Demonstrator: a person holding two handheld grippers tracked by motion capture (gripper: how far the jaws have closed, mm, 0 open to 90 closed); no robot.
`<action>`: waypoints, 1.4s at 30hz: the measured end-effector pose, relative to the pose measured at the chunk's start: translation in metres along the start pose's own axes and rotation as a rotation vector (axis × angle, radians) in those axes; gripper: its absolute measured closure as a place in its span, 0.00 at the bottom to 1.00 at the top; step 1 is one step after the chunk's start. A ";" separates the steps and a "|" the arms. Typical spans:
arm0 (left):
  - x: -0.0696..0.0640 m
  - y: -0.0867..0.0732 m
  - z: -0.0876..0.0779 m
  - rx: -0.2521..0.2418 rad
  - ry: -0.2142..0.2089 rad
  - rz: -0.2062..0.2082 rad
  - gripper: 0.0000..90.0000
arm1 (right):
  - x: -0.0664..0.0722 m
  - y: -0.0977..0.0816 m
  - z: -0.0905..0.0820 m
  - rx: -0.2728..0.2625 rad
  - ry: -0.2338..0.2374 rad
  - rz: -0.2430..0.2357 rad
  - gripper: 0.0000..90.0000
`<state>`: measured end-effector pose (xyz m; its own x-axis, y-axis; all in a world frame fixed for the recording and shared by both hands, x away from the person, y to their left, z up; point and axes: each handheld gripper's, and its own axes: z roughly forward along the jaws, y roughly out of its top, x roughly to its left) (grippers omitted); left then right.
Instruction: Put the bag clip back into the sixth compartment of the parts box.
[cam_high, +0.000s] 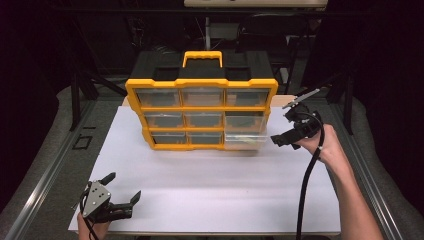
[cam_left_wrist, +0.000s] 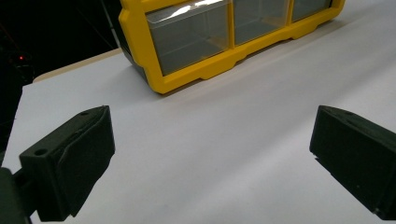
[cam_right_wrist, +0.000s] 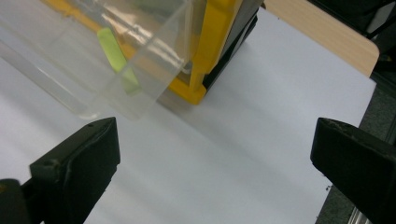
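A yellow-framed organizer (cam_high: 202, 82) with a yellow handle and clear drawers stands at the back of the white sheet. Its bottom-right clear drawer (cam_high: 245, 141) is pulled part way out. In the right gripper view this drawer (cam_right_wrist: 93, 56) holds a light green piece (cam_right_wrist: 114, 51), beside the yellow frame corner (cam_right_wrist: 212, 42). My right gripper (cam_high: 282, 126) hovers just right of that drawer, open, with nothing between its jaws (cam_right_wrist: 215, 163). My left gripper (cam_high: 123, 186) rests near the front left corner, open and empty (cam_left_wrist: 210, 154), facing the organizer's lower-left drawers (cam_left_wrist: 187, 37).
The white sheet (cam_high: 210, 185) covers the table between the organizer and the front edge. A bare wooden strip (cam_right_wrist: 317, 32) shows behind the sheet at the right. Metal rails (cam_high: 45, 175) run along both sides. Dark stands fill the background.
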<state>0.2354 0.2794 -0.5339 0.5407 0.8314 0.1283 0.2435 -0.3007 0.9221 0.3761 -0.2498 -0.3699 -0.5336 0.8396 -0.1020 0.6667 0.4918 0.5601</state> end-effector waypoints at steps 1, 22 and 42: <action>0.000 0.000 0.000 0.001 -0.001 0.002 0.00 | 0.000 -0.003 0.002 -0.002 -0.001 0.006 0.00; 0.001 0.000 0.000 0.001 0.000 0.002 0.00 | 0.026 -0.060 0.057 -0.008 0.044 0.008 0.00; 0.001 0.000 0.000 0.002 0.001 0.001 0.00 | 0.063 -0.096 0.087 -0.106 0.098 -0.015 0.00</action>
<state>0.2356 0.2800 -0.5338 0.5400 0.8316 0.1298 0.2449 -0.3028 0.9211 0.3235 -0.2240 -0.5017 -0.5950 0.8031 -0.0327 0.6026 0.4727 0.6429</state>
